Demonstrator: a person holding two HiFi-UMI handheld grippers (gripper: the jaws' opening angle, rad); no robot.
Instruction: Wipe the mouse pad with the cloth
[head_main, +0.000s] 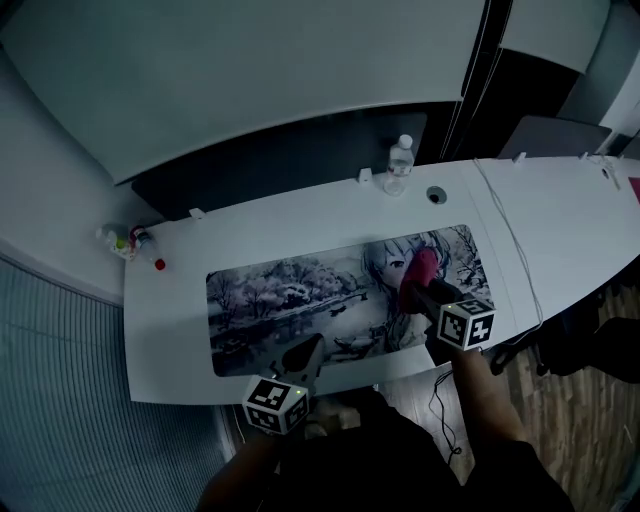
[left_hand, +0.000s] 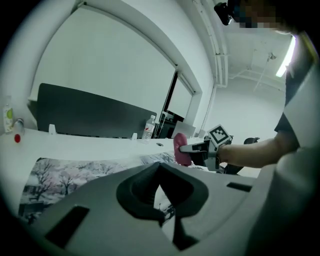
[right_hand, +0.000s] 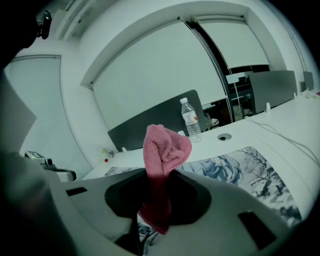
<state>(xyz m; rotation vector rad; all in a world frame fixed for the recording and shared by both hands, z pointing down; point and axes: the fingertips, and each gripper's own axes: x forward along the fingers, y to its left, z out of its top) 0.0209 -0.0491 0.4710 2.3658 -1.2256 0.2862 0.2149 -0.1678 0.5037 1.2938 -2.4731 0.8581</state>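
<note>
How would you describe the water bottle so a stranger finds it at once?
Start at the long white desk with its printed mouse pad. Past the pad's far edge, beside a round cable hole, stands the clear water bottle. Unlike the small containers at the left corner, it stands alone.

Right gripper (right_hand: 156, 194): jaws closed on the pink cloth (right_hand: 165, 147). The bunched end sticks up above the jaws and a tail hangs below them. I can't tell if the cloth touches anything underneath. The printed mouse pad (right_hand: 245, 172) lies flat on the white desk (right_hand: 285, 117), ahead and to the right. A water bottle (right_hand: 190, 120) stands upright behind the pad, in front of a dark partition (right_hand: 145, 127). A round grommet hole (right_hand: 224, 137) is just right of the bottle. A thin cable (right_hand: 280, 136) runs across the desk beyond the pad.
</note>
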